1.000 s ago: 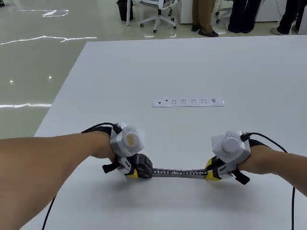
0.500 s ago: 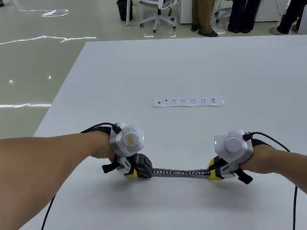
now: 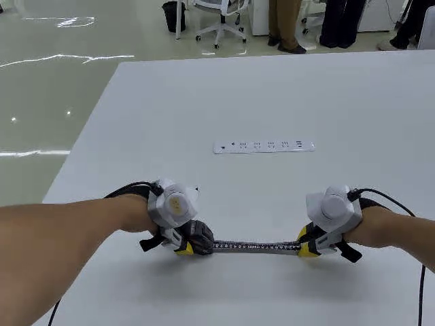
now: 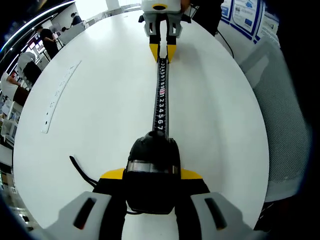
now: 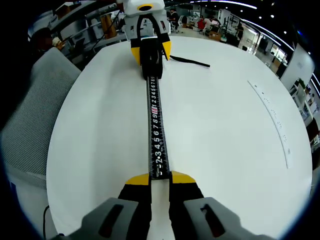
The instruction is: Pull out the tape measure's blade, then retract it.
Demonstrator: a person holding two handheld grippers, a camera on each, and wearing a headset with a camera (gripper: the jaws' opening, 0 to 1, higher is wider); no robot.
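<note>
Both clamped, left tool (image 3: 195, 243) on the tape measure case (image 4: 151, 167), right tool (image 3: 309, 249) on the blade (image 5: 155, 115), now wider apart: pull-out continuing.

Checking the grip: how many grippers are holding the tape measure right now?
2. The left gripper clamps the case; the right gripper pinches the end of the blade, stretched between them.

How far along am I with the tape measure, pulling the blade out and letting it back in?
Done: the blade is out, stretched between both grippers. In hand: the left hand-held gripper clamps the case, and the right hand-held gripper pinches the blade's tip. Left: retracting the blade into the case.
</note>
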